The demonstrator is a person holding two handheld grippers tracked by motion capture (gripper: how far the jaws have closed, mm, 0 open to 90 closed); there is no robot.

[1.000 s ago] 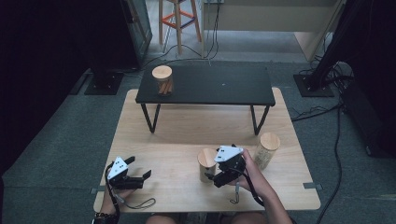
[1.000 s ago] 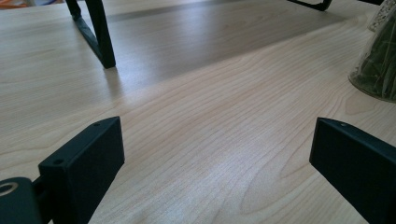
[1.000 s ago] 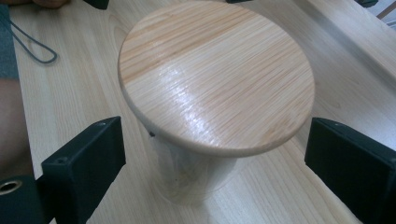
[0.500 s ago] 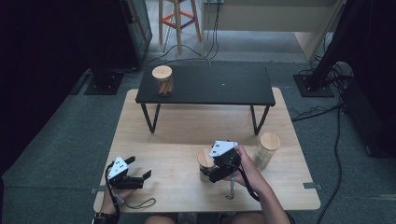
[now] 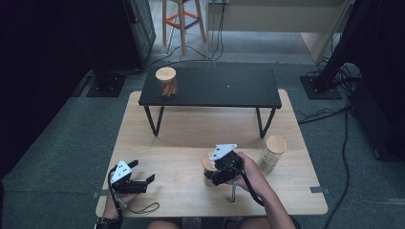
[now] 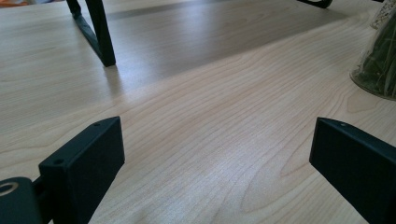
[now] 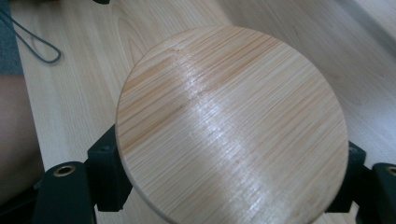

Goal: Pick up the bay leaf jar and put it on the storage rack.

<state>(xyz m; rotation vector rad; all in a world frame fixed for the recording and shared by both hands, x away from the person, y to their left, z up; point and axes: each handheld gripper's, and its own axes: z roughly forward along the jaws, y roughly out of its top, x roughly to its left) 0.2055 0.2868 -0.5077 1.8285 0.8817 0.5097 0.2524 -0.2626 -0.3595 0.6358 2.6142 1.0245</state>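
Two grippers: right gripper (image 5: 216,175) pinches the unlabelled wooden-lidded jar (image 7: 231,123); left gripper (image 5: 143,182) is spread.

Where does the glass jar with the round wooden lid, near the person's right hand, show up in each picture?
High view: glass jar with the round wooden lid, lower middle.
Left gripper view: right edge.
Right gripper view: centre, lid seen from above.
Shared landmark: pale wooden tabletop.
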